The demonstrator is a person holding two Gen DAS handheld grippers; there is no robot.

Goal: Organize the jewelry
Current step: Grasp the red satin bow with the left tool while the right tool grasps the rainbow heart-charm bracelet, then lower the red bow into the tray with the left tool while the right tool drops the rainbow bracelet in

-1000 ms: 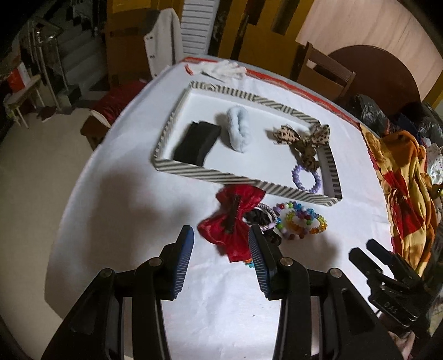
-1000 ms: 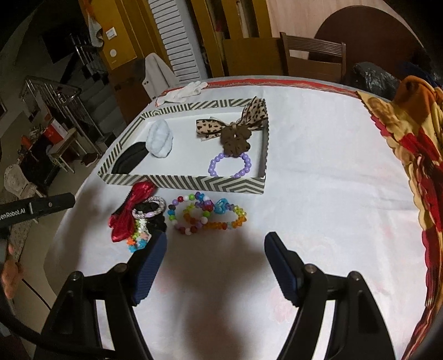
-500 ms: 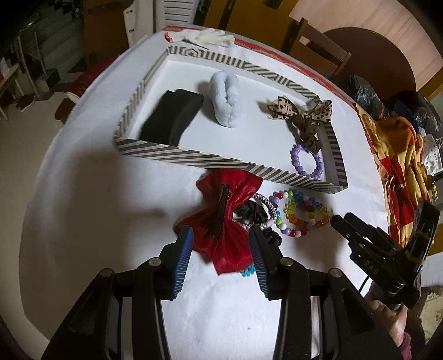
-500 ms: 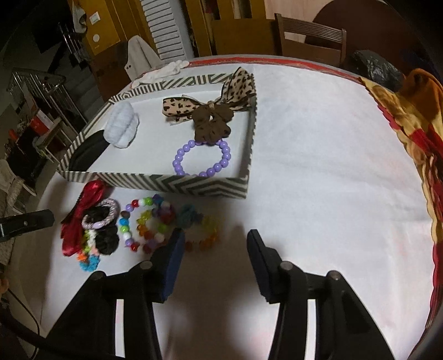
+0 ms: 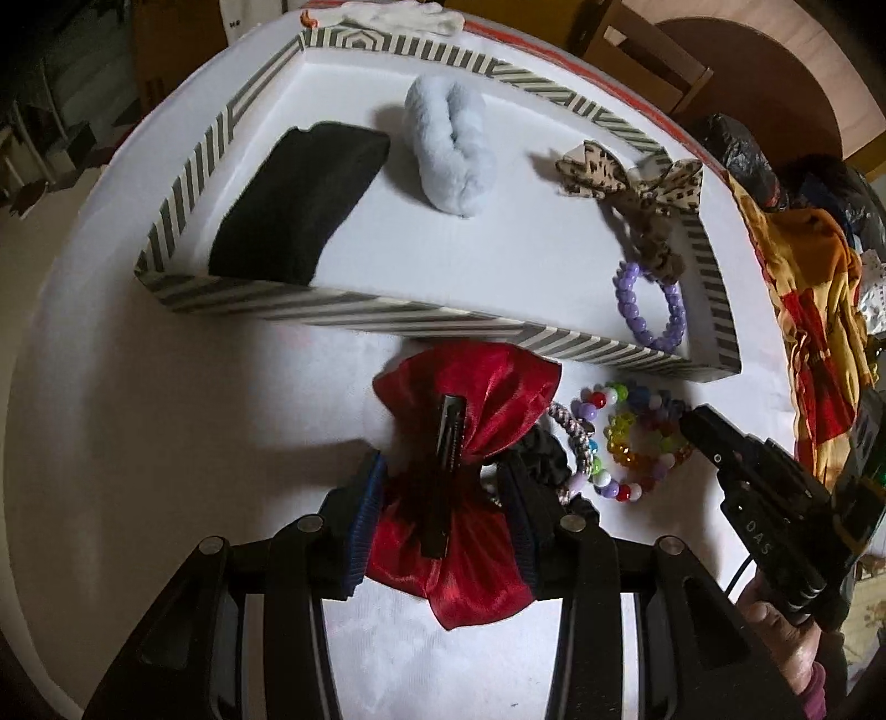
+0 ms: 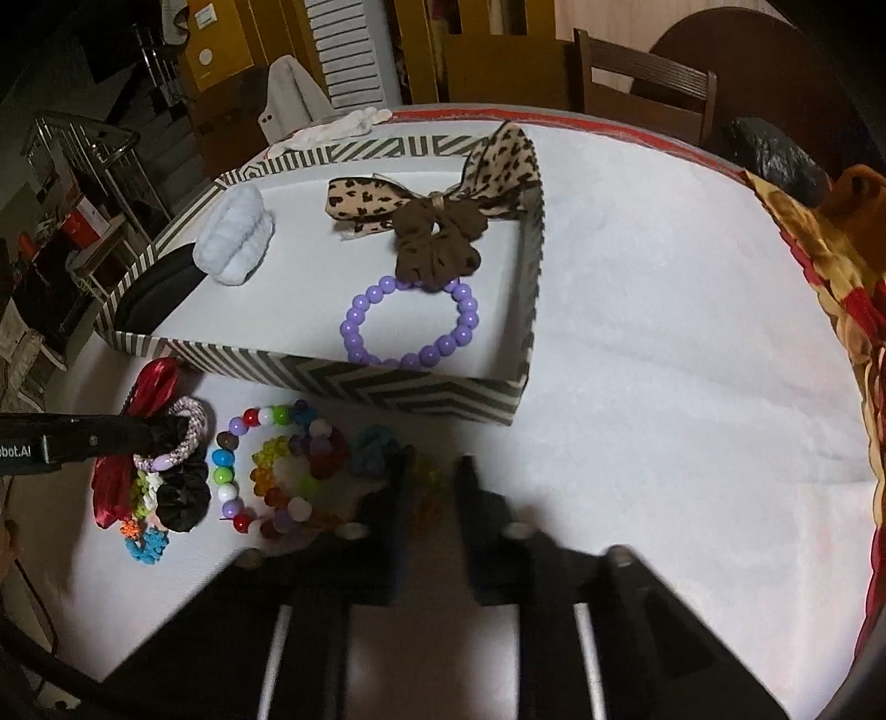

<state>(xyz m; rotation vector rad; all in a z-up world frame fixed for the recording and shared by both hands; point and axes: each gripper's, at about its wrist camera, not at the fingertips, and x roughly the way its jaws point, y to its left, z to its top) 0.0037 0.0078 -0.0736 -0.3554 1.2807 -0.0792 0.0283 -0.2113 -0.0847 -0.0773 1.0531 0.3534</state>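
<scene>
A striped tray (image 5: 354, 313) holds a black band (image 5: 299, 205), a pale blue scrunchie (image 5: 451, 152), a leopard bow (image 5: 626, 177) and a purple bead bracelet (image 5: 650, 307). In front of it lie a red satin bow (image 5: 470, 410), a black scrunchie (image 5: 545, 459) and coloured bead bracelets (image 5: 631, 443). My left gripper (image 5: 443, 509) is open, its jaws on either side of the red bow. My right gripper (image 6: 432, 487) is nearly closed around an orange bead bracelet (image 6: 426, 498), blurred by motion. The tray also shows in the right wrist view (image 6: 387, 385).
A white cloth covers the round table (image 6: 664, 360). An orange and red patterned fabric (image 5: 814, 310) lies along the right edge. A white glove (image 5: 404, 19) lies behind the tray. Wooden chairs (image 6: 642, 83) stand at the far side.
My left gripper moved forward until its jaws straddle the red bow. My right gripper moved forward to the bead bracelets and its jaws closed much narrower.
</scene>
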